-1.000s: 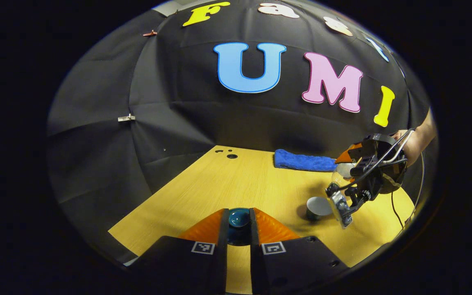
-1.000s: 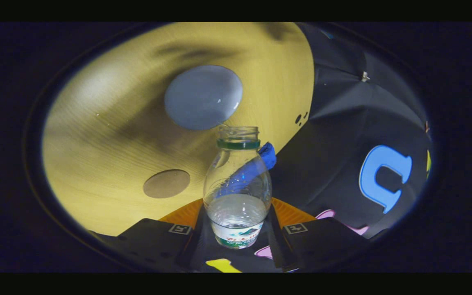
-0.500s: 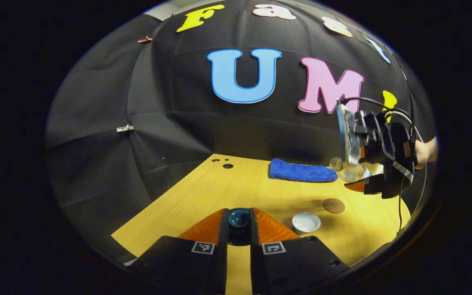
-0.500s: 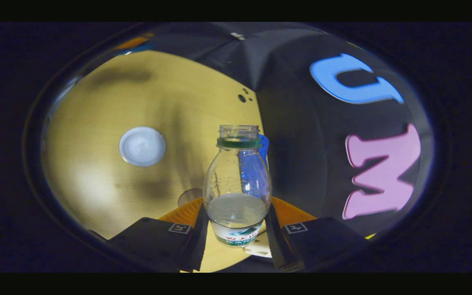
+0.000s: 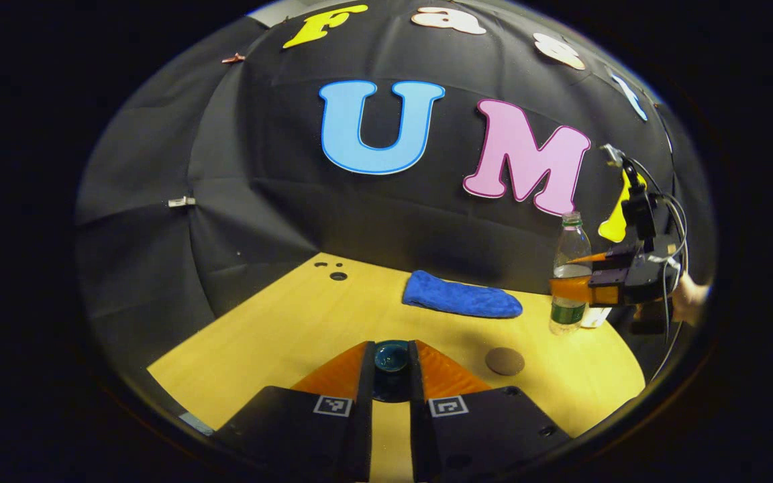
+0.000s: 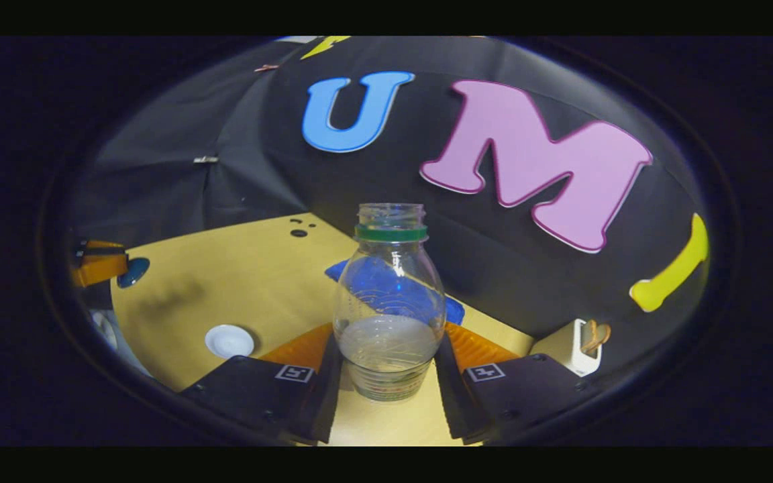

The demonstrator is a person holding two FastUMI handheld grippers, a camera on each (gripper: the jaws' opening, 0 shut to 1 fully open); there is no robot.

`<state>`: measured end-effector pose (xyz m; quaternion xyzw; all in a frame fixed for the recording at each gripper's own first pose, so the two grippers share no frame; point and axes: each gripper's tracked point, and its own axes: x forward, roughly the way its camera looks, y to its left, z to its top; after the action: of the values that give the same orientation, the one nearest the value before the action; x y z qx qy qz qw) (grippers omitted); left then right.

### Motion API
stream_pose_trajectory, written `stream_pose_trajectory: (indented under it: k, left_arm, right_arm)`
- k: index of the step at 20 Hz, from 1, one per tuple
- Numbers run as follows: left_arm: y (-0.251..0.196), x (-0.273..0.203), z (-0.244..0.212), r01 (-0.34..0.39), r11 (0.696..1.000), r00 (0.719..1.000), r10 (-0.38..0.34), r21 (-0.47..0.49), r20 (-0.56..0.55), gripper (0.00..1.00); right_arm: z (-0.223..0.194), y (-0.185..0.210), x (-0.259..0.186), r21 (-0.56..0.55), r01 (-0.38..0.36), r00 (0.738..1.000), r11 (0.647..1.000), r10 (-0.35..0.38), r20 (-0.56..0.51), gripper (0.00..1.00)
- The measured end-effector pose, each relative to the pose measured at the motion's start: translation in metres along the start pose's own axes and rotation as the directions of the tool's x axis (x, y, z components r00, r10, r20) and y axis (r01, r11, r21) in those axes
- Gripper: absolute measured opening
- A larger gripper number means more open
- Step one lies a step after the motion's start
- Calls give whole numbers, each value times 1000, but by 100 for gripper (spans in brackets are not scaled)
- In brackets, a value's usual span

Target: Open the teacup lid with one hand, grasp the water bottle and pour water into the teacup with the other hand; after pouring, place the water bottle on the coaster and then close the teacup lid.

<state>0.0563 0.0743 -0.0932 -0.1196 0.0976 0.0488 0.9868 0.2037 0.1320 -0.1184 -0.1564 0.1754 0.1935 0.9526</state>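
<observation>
1. Left gripper view first: my left gripper [image 5: 391, 359] has its two fingers pressed on the dark teal teacup lid [image 5: 391, 355], which I am holding above the table [image 5: 279, 335].
2. Right gripper view: my right gripper [image 6: 386, 365] clamps the water bottle [image 6: 389, 302] by its lower body, one finger on each side. The bottle stands upright, uncapped, with a green ring below the mouth and water filling roughly its lower third.
3. Writing: the bottle's label sits low between the fingers and I cannot read it in either view. Small square black-and-white marker tags sit on top of both grippers' fingers; I can see no readable text on them.
4. From the left gripper view the bottle [image 5: 570, 275] hangs at the table's right end, above and beyond the round brown coaster [image 5: 504, 361], apart from it; whether its base touches the wood I cannot tell. A hand [image 5: 688, 302] shows behind that gripper, with cables looping over it.
5. The white teacup [image 6: 229, 341] sits open on the table, low and to the left in the right gripper view, with the lid [image 6: 133, 272] held well above and left of it.
6. Surface: pale yellow wood grain, with small dark holes [image 5: 333, 272] near the far corner and a blue cloth [image 5: 460, 300] lying along the back edge.
7. Room: black draped fabric walls pinned with small clips [image 5: 180, 201]; a small white box [image 6: 574, 349] sits at the table's right edge.
</observation>
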Motion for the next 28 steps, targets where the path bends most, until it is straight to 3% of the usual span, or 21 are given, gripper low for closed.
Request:
stream_pose_trajectory:
  k: [4, 6, 8, 9, 10, 13, 15, 18, 21, 22, 28]
  left_arm:
    - [-15, 22, -5, 0, 1000, 1000, 0, 17, 17, 27]
    - [-20, 32, -6, 0, 1000, 999, 0, -9, 34, 27]
    - [-21, 38, -10, -3, 1000, 999, 4, -29, 42, 24]
    - [-20, 41, -12, -10, 1000, 999, 12, -27, 46, 27]
    - [-18, 44, -15, -17, 1000, 999, 18, -26, 50, 27]
    - [-15, 47, -23, -29, 999, 998, 30, -27, 50, 24]
    - [-13, 48, -30, -32, 999, 999, 33, -30, 37, 27]
    - [-13, 47, -36, -31, 999, 999, 32, -32, 28, 24]
    - [-11, 48, -36, -27, 999, 999, 28, -38, 26, 27]
    - [-10, 49, -37, -27, 999, 999, 28, -36, 27, 24]
    - [-12, 49, -38, -18, 999, 1000, 19, -36, 23, 27]
  right_arm:
    - [-23, 0, 19, 150, -52, 994, 987, 36, 105, 63]
    - [-33, -1, 32, 210, -55, 989, 976, 25, 144, 67]
    - [-48, 3, 43, 250, -64, 988, 966, 26, 153, 63]
    - [-54, 5, 47, 261, -61, 988, 963, 20, 155, 64]
    - [-60, 4, 52, 264, -48, 988, 963, 6, 155, 69]
    - [-69, 6, 63, 241, -31, 986, 970, -11, 169, 65]
    - [-78, 14, 73, 229, -32, 986, 973, -6, 164, 71]
    - [-95, 21, 78, 203, -23, 992, 979, -3, 128, 78]
    - [-95, 18, 79, 210, -9, 990, 978, -20, 137, 72]
    - [-96, 16, 80, 206, -5, 991, 978, -24, 134, 76]
    - [-105, 14, 83, 229, -8, 994, 973, -17, 109, 85]
